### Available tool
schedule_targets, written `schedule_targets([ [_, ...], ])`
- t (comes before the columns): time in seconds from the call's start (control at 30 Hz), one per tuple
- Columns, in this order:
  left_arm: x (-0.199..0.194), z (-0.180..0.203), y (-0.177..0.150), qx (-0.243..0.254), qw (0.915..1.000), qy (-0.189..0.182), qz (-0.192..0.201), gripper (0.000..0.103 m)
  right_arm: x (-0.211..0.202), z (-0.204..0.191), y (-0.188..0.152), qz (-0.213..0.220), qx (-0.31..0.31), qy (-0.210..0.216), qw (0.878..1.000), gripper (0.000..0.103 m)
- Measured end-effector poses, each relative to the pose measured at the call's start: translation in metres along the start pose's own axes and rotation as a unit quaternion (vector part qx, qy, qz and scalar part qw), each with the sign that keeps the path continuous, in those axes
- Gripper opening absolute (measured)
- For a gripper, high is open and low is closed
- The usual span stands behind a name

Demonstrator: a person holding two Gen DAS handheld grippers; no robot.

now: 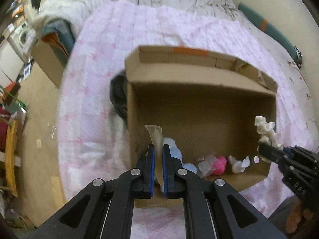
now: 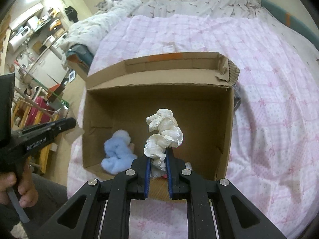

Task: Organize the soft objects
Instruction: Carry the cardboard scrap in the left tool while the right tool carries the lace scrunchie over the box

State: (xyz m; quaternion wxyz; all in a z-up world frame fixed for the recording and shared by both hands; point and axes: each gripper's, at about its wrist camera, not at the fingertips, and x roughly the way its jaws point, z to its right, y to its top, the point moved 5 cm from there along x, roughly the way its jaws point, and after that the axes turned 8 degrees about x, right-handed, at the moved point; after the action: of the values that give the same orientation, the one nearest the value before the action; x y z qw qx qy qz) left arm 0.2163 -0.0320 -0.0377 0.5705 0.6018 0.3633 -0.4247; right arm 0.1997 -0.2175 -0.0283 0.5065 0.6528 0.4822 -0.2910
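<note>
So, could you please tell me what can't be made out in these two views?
- Left wrist view: what the thin translucent strip in the left tool is; its lower end runs behind the fingers.
- Left wrist view: the small items on the cardboard box floor are too small and blurred to name.
- Right wrist view: the right tool and its white ruffled cloth hide those items.

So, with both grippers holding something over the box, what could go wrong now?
1. The white cloth sticks far out of the right gripper; it may snag on the box wall.
2. The thin tape strip in the left gripper might slip out.
</note>
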Motion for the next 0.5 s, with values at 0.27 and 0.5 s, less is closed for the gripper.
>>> schedule_targets([
  [0.27,0.031,0.006,0.0,0.0,0.9987,0.05,-0.005,0.007,0.046,0.01,-0.001,-0.023,0.024,-0.022,0.999,0.015],
  [0.5,0.041,0.008,-0.002,-0.017,0.9996,0.018,-0.011,0.043,0.064,0.014,-0.002,-0.039,0.03,-0.03,0.998,0.015],
])
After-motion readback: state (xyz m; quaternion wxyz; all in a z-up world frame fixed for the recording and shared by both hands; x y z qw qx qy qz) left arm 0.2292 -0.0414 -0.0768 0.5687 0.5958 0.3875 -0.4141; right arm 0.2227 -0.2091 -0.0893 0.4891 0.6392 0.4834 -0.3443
